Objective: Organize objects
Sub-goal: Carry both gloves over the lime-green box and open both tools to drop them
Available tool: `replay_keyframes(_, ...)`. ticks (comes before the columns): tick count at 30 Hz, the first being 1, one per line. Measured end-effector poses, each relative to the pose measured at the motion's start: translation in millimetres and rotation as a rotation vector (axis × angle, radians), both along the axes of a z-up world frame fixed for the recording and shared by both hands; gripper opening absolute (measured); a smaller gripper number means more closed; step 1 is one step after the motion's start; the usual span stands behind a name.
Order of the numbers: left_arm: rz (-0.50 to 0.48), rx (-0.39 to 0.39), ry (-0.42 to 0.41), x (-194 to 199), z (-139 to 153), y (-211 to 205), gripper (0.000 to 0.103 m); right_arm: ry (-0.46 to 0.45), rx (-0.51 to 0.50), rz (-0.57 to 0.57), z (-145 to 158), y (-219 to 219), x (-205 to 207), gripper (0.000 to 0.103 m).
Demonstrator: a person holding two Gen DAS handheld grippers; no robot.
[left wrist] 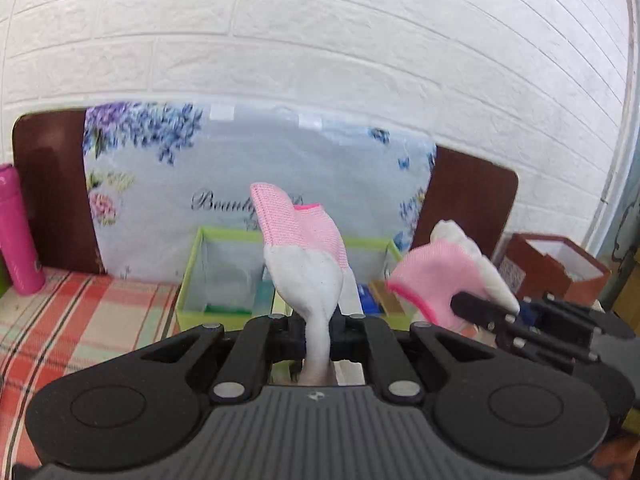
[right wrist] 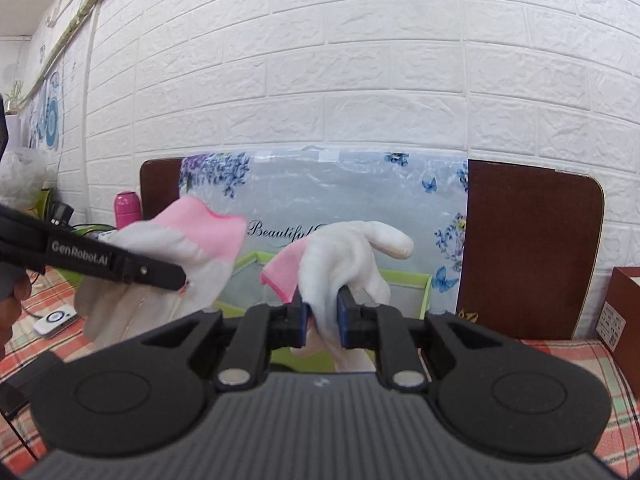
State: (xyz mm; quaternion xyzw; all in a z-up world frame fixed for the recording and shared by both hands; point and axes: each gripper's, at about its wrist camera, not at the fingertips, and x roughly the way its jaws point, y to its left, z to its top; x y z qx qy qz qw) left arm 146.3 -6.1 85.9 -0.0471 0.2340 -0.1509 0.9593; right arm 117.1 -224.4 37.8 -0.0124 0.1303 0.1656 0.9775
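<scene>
My left gripper (left wrist: 318,326) is shut on a pink-and-white glove (left wrist: 308,256) and holds it up over a green open box (left wrist: 192,264). My right gripper (right wrist: 322,312) is shut on a second pink-and-white glove (right wrist: 344,256), also in the air above the green box (right wrist: 408,280). In the left wrist view the right gripper (left wrist: 486,312) and its glove (left wrist: 440,276) show at the right. In the right wrist view the left gripper (right wrist: 168,276) and its glove (right wrist: 188,248) show at the left.
A floral package (left wrist: 256,160) leans on a brown board (left wrist: 52,184) against the white brick wall. A pink bottle (left wrist: 18,232) stands at the left, a brown box (left wrist: 560,268) at the right. A plaid cloth (left wrist: 80,320) covers the table. A small white device (right wrist: 54,320) lies at the left.
</scene>
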Motion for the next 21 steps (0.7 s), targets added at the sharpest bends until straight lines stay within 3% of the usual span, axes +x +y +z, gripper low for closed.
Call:
replay_keyframes(10,0.065,-0.084,0.007,90,10,-2,0.008,-0.019,0.009,-0.075,-5,11,74,0.014)
replay_keyframes(17,0.076,-0.089,0.028,129,-18,-9,0.009,0.066,0.066,-0.062,-28,22,125,0.016)
replay_keyframes(18,0.089,-0.076,0.044,133,-26,-9,0.021,0.088,0.064,-0.055,-34,26,131,0.021)
replay_keyframes(19,0.101,-0.056,0.068,136,-34,-9,0.048,0.121,0.050,-0.039,-42,30,137,0.041)
replay_keyframes(21,0.136,-0.018,0.092,133,-46,-6,0.074,0.163,0.007,-0.049,-55,35,141,0.066)
